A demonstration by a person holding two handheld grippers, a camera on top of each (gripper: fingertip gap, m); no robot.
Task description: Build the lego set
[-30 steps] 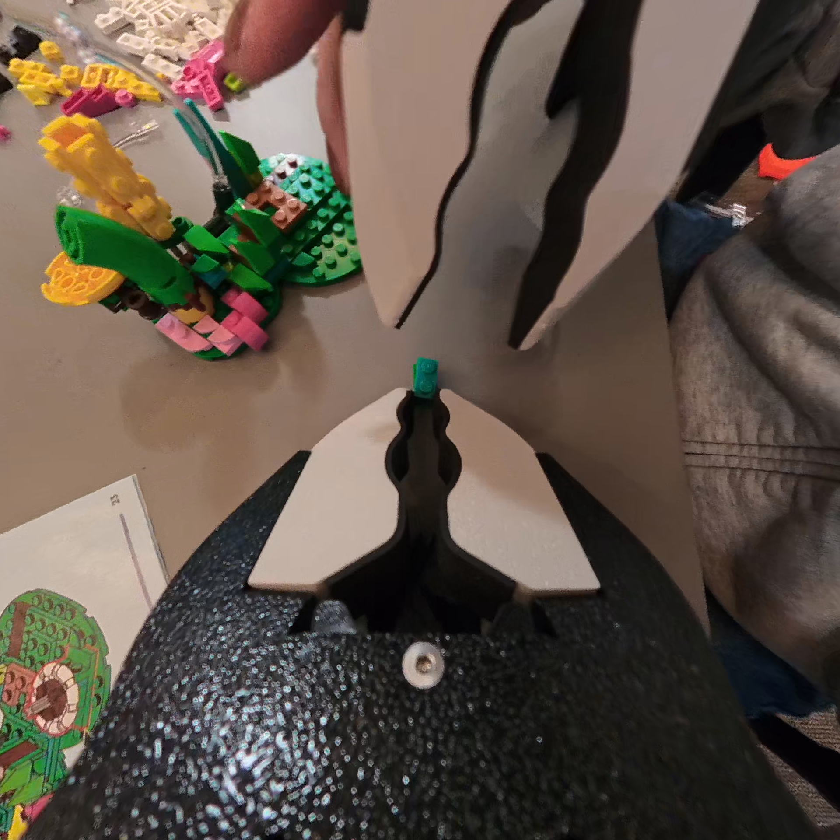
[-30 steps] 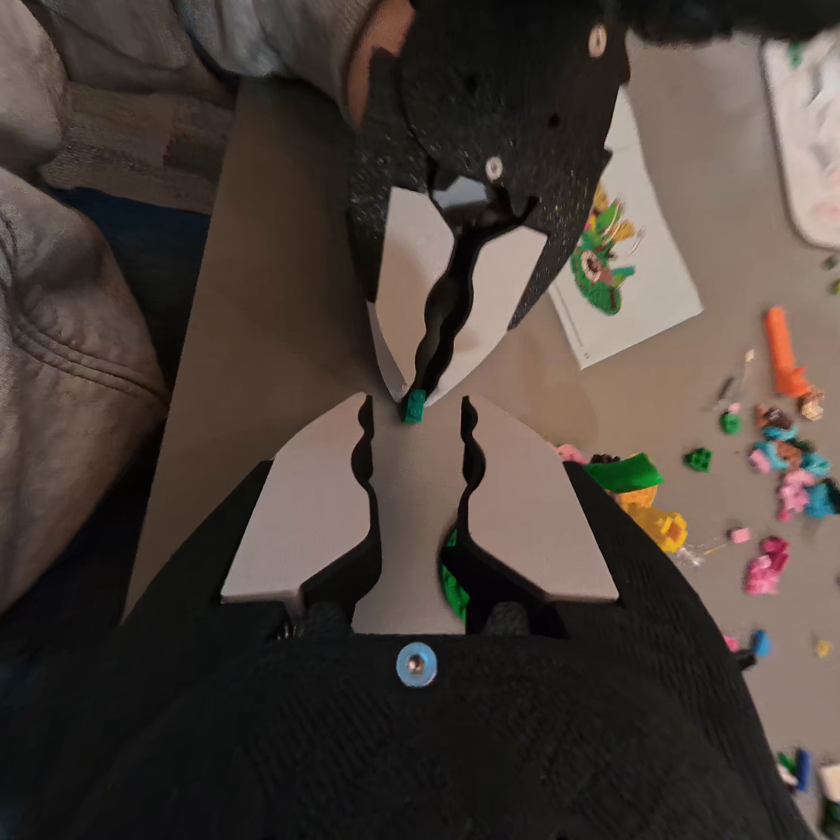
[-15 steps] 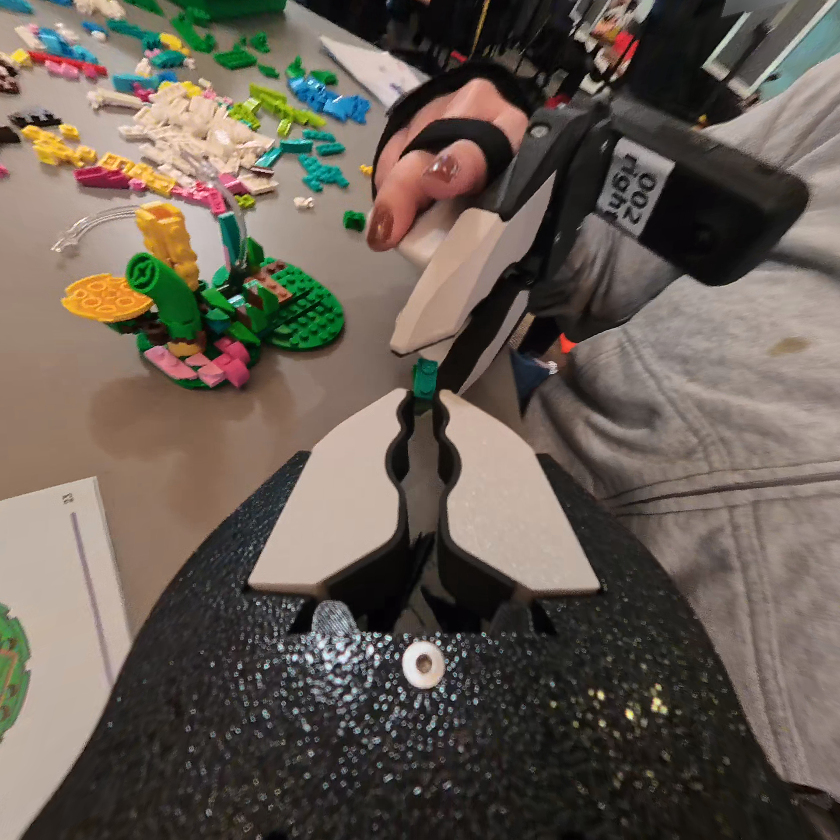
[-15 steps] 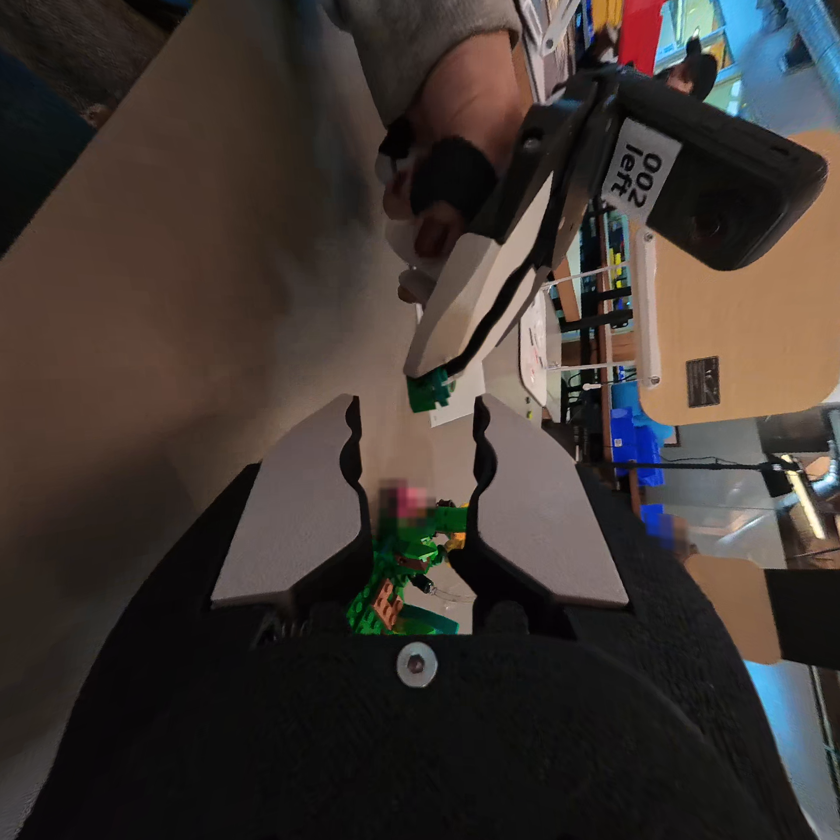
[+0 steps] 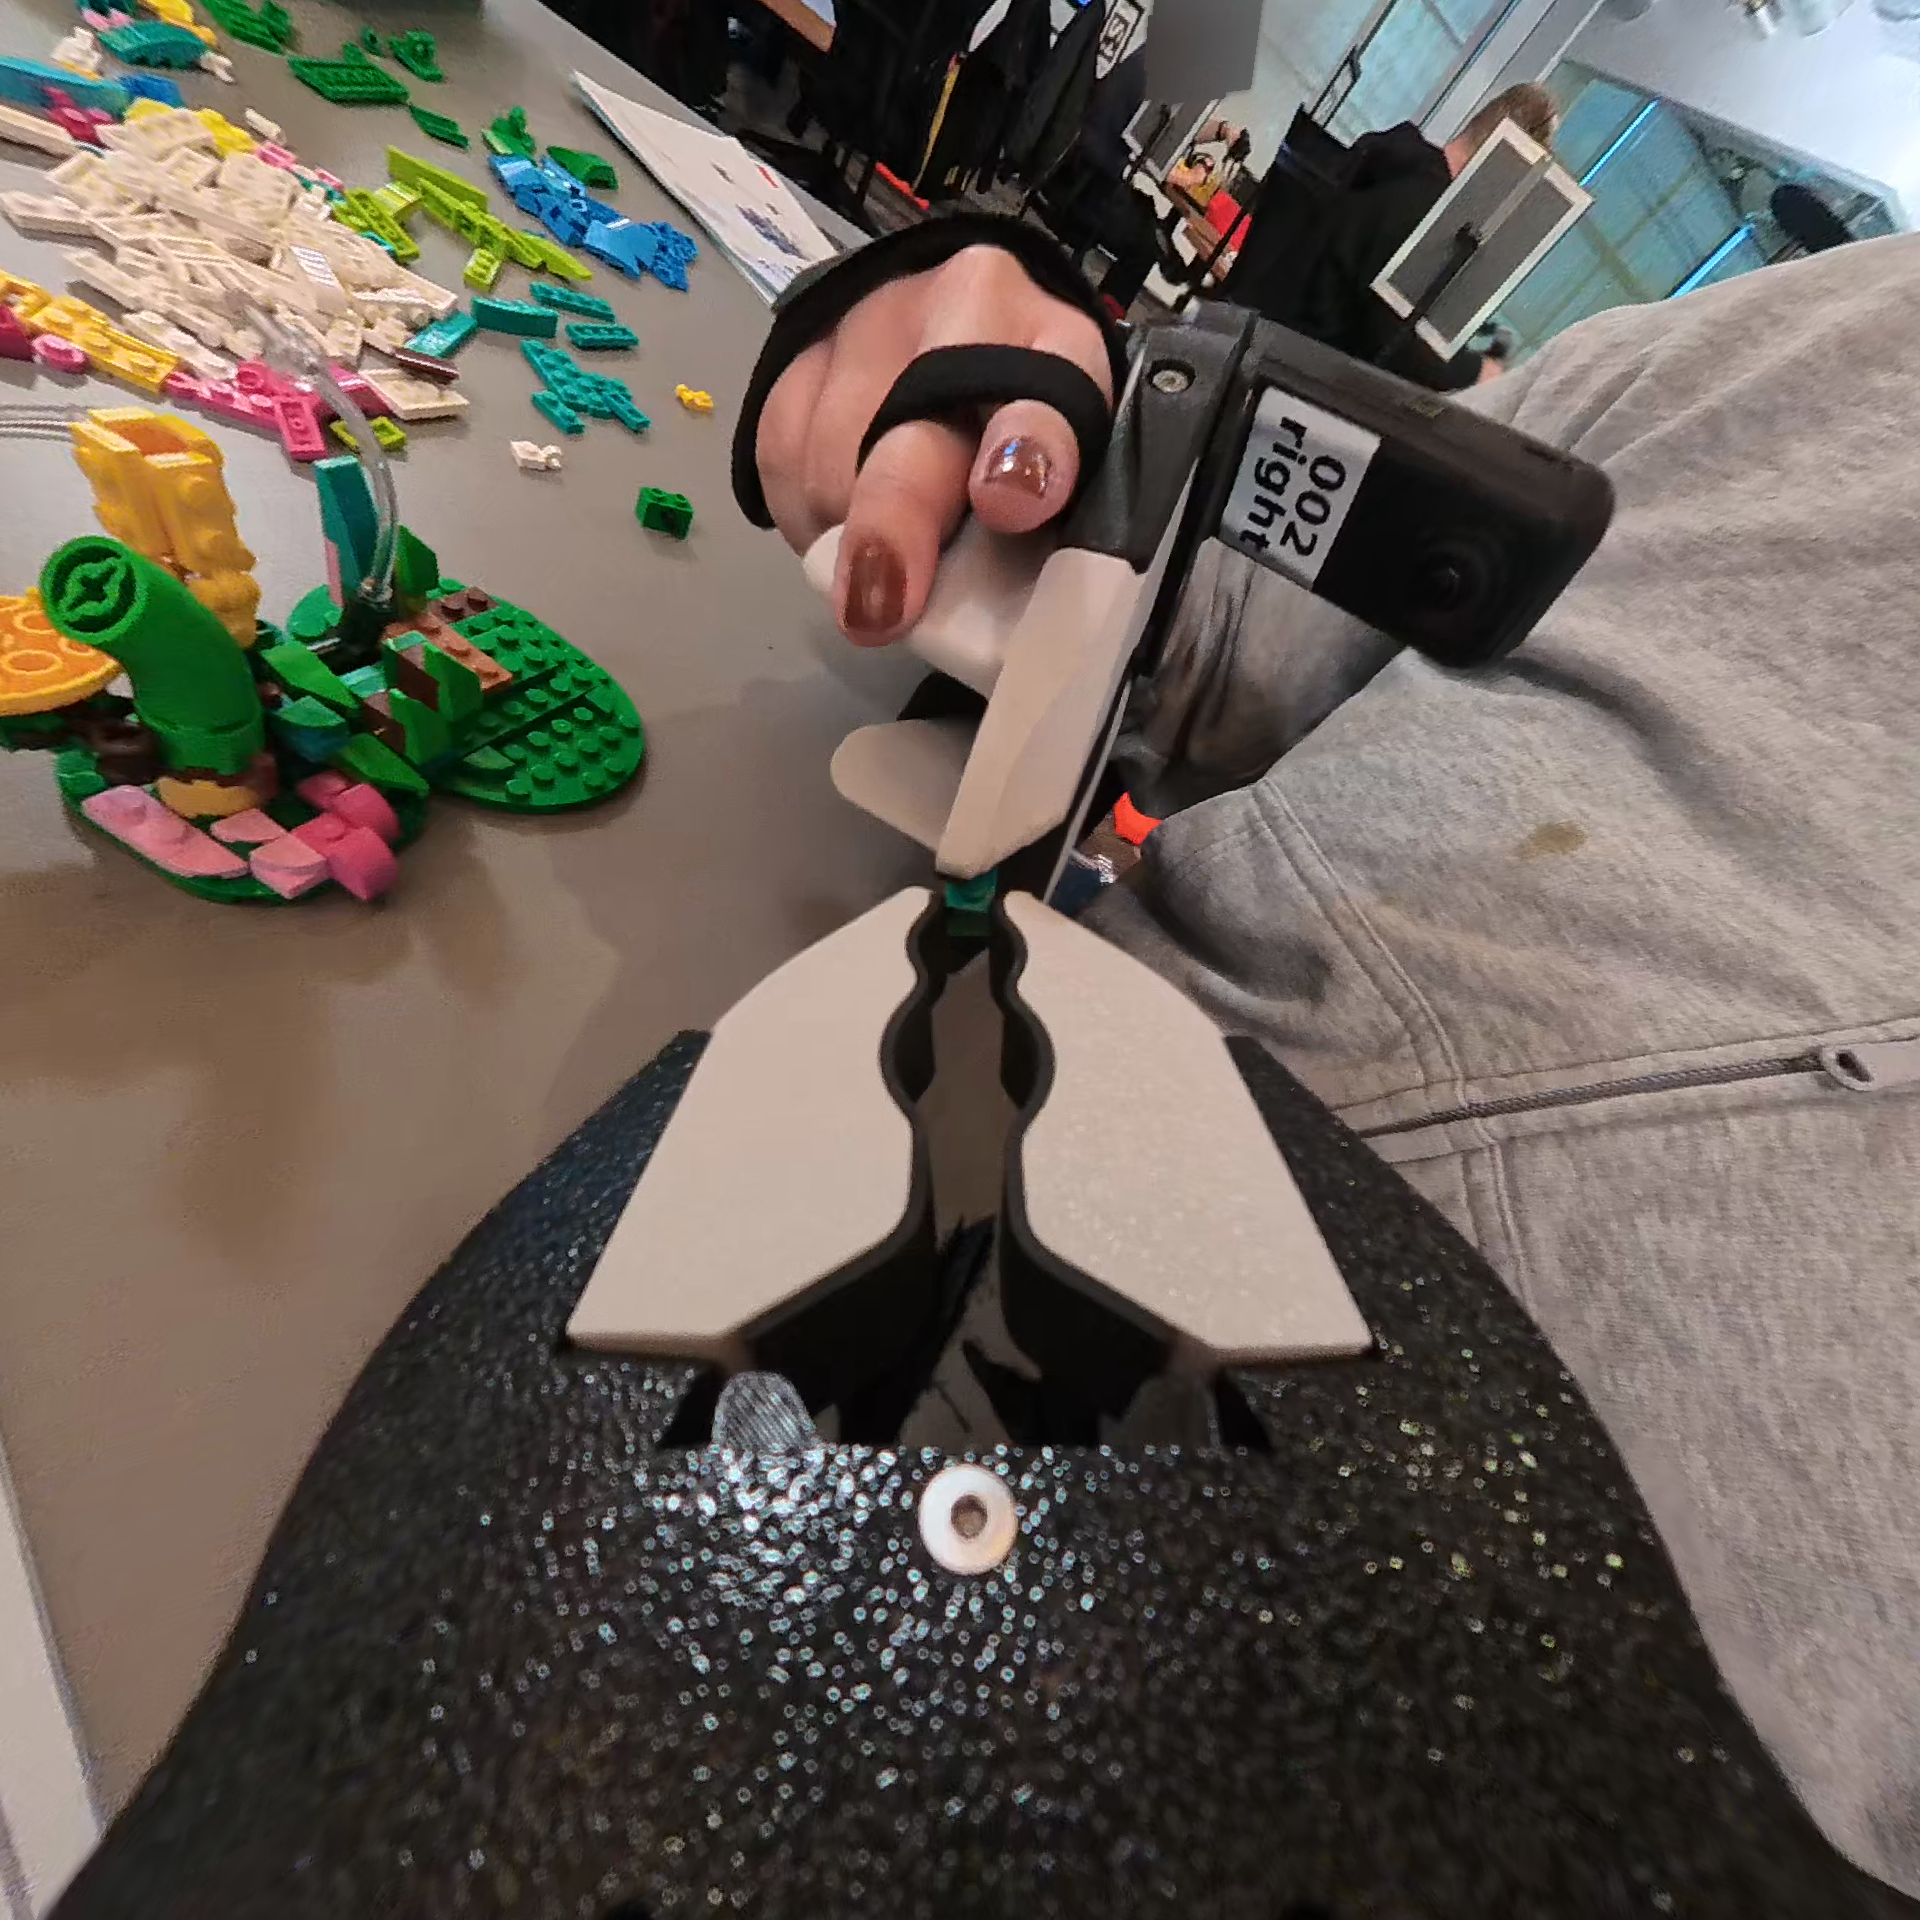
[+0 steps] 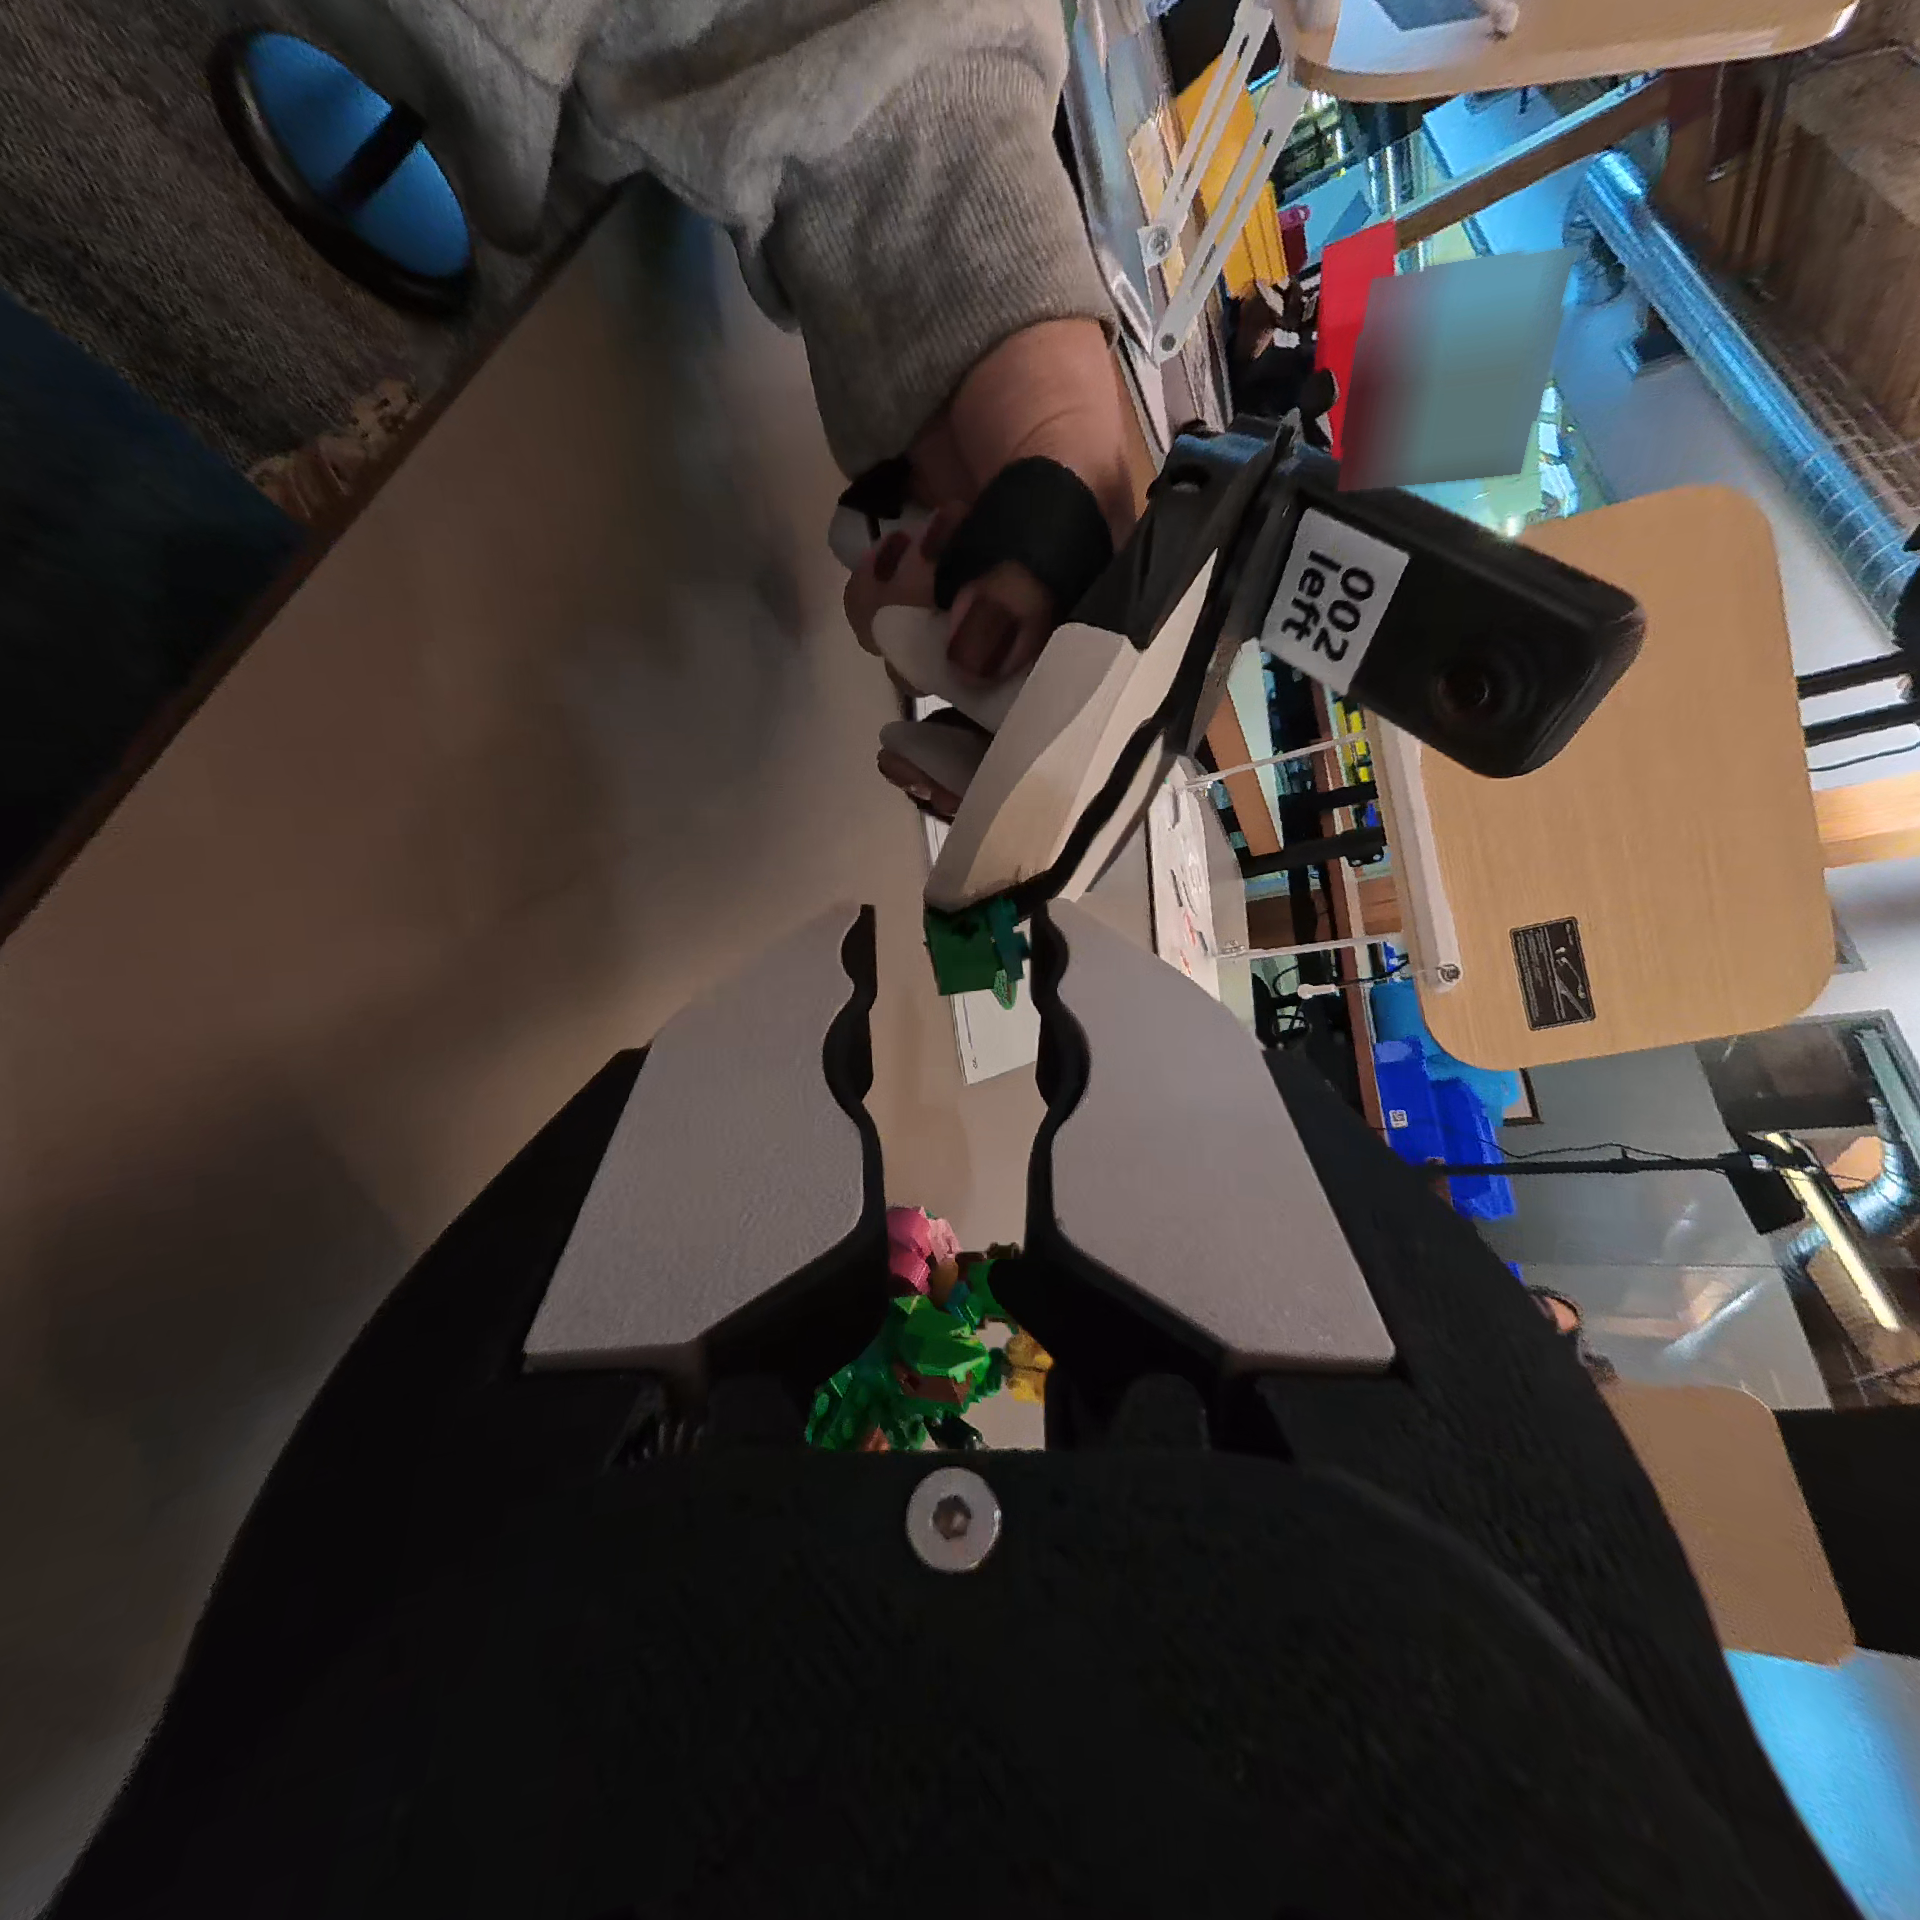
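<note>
- Where the grey tabletop (image 5: 312,1091) meets the left edge of the left wrist view stands a brick-built plant model (image 5: 312,717) on round green studded plates, with pink petals, a curved green stalk and yellow blooms.
- Behind it, toward the tabletop's far edge, lie heaps of loose white, pink, lime and blue plastic bricks (image 5: 208,260), with a white printed booklet (image 5: 727,197) beyond them.
- One small loose green brick (image 5: 663,511) sits alone between the heaps and the grippers.
- At the centre, the left gripper (image 5: 968,914) has its jaws drawn narrow and pinches a small teal-green plastic brick (image 5: 971,906) at the very tips, clear above the tabletop near its front edge.
- Coming in from above and tip to tip with it, the right gripper (image 6: 951,925) stands partly open around that same brick. In its own view the brick lies against or just beside one finger, while a clear gap shows at the other finger (image 6: 831,956), so it is not clamped.
- A hand (image 5: 935,436) in a black strap carries the right gripper.
- At the right, beyond the tabletop's front edge, is a person's grey sweatshirt (image 5: 1558,935).
</note>
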